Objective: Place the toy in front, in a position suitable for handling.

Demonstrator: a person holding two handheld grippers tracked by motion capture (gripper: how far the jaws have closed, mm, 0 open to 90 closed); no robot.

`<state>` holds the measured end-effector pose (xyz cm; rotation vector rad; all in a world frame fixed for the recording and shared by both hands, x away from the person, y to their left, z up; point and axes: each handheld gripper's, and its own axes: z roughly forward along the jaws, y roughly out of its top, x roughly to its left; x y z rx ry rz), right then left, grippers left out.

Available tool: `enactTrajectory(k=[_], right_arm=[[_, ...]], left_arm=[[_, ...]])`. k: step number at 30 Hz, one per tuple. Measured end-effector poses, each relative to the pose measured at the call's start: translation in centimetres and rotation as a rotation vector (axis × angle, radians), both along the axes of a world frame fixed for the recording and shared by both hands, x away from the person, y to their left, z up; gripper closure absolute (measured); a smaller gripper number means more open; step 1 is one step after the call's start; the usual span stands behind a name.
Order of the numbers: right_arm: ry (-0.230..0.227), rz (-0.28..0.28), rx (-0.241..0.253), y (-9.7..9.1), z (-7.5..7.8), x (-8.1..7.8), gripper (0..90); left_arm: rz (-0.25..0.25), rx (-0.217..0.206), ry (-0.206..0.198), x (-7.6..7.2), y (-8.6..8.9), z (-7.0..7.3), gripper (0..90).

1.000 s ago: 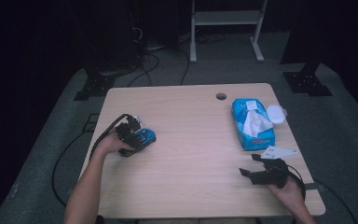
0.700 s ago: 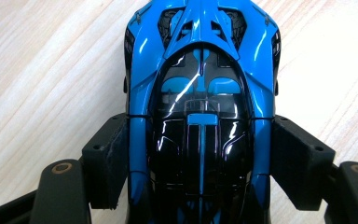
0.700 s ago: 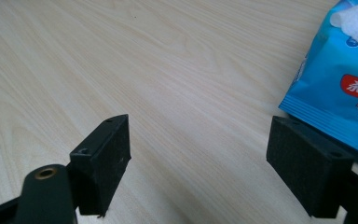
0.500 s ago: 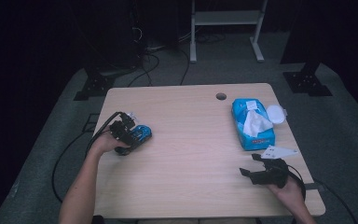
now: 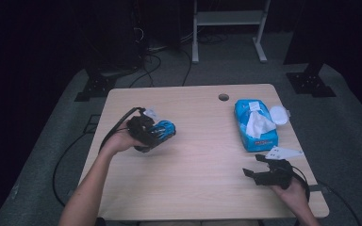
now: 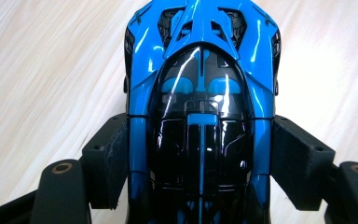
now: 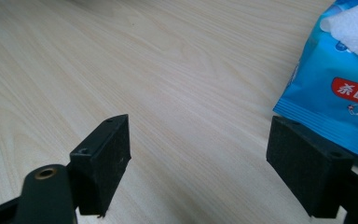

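Note:
A glossy blue and black toy car is off the wooden table at its left side, and my left gripper is shut on it. In the left gripper view the two black pads press on the car's flanks, with its nose pointing away. My right gripper rests low at the table's front right, open with nothing between its fingers. In the right gripper view bare wood lies between the pads, and a blue wet-wipe pack sits just beyond the right pad.
The wipe pack lies at the right with a tissue poking out. A round white lid sits beside it and a white card is near my right gripper. A cable hole is at the back. Cables trail off both grippers.
My left hand has risen off the table and shifted right with the toy car in the gripper. The right gripper has stayed still.

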<state>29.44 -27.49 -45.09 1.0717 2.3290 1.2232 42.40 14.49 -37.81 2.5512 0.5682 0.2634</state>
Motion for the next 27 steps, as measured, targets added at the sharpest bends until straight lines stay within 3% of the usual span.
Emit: enactTrajectory(k=[3,9,12,15,22,27], right_arm=[[0.006,-0.005,0.003,-0.2,0.0,0.0,20.6],[-0.002,-0.011,0.009,-0.7,0.1,0.0,20.6],[0.0,-0.013,0.007,-0.8,0.0,0.0,20.7],[-0.001,-0.016,-0.003,-0.8,0.0,0.1,20.9],[-0.012,-0.023,-0.012,-0.9,0.2,0.1,21.1],[-0.015,-0.027,-0.012,-0.8,0.2,0.1,21.0]], left_arm=[[-0.056,-0.008,0.009,-0.4,-2.9,-0.6,27.9],[-0.131,0.033,0.045,-0.6,-7.8,-2.6,27.9],[-0.133,0.119,0.031,-0.7,-9.8,-4.0,27.9],[-0.136,0.096,0.078,-0.5,-10.8,-5.0,28.0],[-0.165,0.12,0.091,-1.2,-12.4,-5.6,27.9],[-0.146,0.127,0.111,-1.1,-12.4,-6.5,27.9]])
